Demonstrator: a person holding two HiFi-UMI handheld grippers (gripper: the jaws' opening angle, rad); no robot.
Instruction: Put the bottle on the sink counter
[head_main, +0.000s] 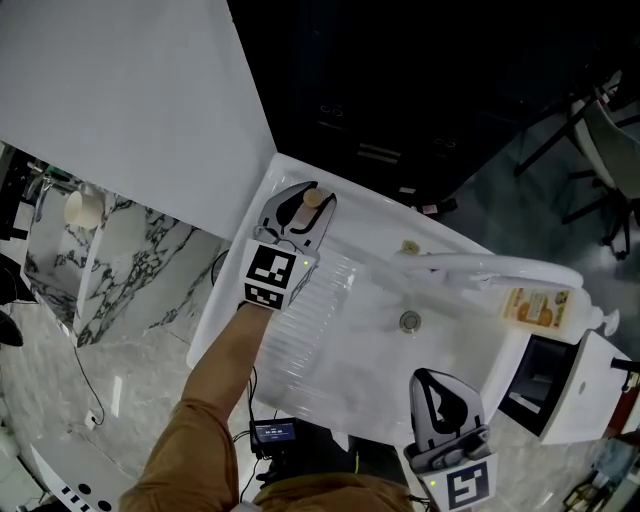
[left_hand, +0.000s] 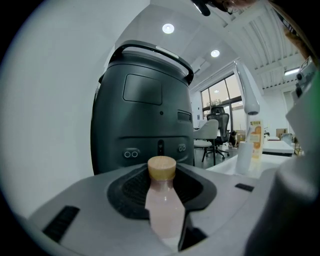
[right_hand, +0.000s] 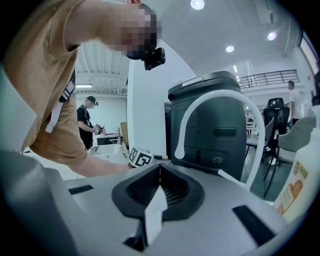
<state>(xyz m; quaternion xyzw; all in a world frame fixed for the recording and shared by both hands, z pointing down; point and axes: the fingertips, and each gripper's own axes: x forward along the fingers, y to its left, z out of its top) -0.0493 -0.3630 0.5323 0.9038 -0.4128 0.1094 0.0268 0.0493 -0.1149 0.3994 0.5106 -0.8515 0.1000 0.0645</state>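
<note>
Bottle (left_hand: 162, 210), pink with a wooden cap, sits clamped between the half-closed fingers of the left gripper (head_main: 302, 204), over the far left corner of the desk (head_main: 300, 345); contact with the surface cannot be confirmed. Release this close to the edge risks a topple off the desk or into the sink (head_main: 408, 322). Right gripper (right_hand: 159, 172): fingers closed together, holding nothing.

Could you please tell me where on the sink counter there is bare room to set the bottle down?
The ridged drainboard, between the left gripper holding the bottle and the drain, is bare. The right end is crowded: the faucet and a labelled bottle stand there.
</note>
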